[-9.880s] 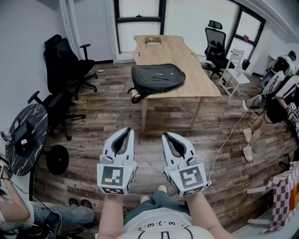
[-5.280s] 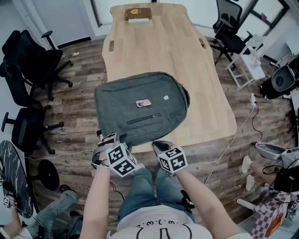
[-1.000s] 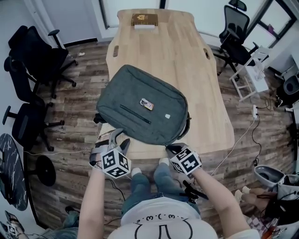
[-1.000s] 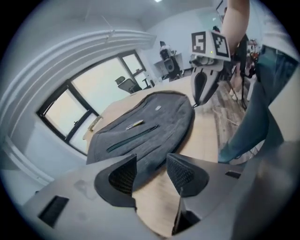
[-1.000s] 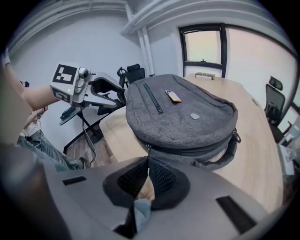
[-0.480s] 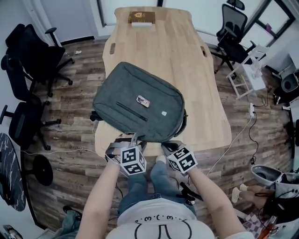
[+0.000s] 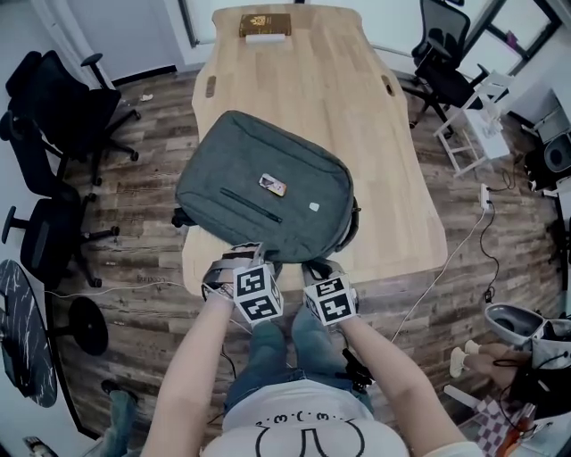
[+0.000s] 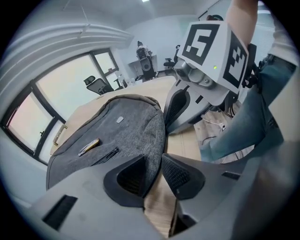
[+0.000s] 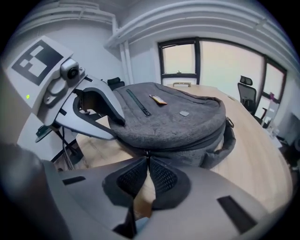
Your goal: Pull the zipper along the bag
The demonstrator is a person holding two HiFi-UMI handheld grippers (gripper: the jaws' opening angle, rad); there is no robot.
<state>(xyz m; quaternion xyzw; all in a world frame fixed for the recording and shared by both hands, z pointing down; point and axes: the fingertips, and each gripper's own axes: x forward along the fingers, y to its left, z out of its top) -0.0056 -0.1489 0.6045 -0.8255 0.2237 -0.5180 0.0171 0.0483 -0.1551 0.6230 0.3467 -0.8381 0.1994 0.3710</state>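
grey bag [image 7: 268, 178] gripped at its near edge by both grippers

grey woven fabric covers the bag, which lies flat on the near end of the wooden bench [image 7: 312, 89]. its front pocket faces up and its near rim sits close to the bench edge in front of the person. one corner hangs a little over the bench's left side.

the left gripper [image 7: 243, 256] reaches in from the near left. in the left gripper view its jaws are drawn in to a narrow slot. a fold of the bag's rim [image 8: 157, 140] runs down into that slot and lies against the inner pads. bare bench wood shows below the fold, so this gripper has hold of the fabric edge only.

the right gripper [image 7: 318, 266] sits just beside it, on the near right. in the right gripper view its jaws are pressed together, the tips meeting at the side seam of the bag. the small metal zipper pull [image 9: 147, 152] shows right at those tips, pinched between them. the zipper [image 9: 187, 146] runs from there as a dark line round the bag's side, toward the strap [image 9: 225, 140] that droops onto the bench.

on the bag's top panel lie a slanted pocket zip [image 7: 250, 203], a small card-like tag [image 7: 273, 185] and a pale label [image 7: 314, 206]. a brown book [image 7: 263, 24] rests at the far end of the bench, well apart from the bag.
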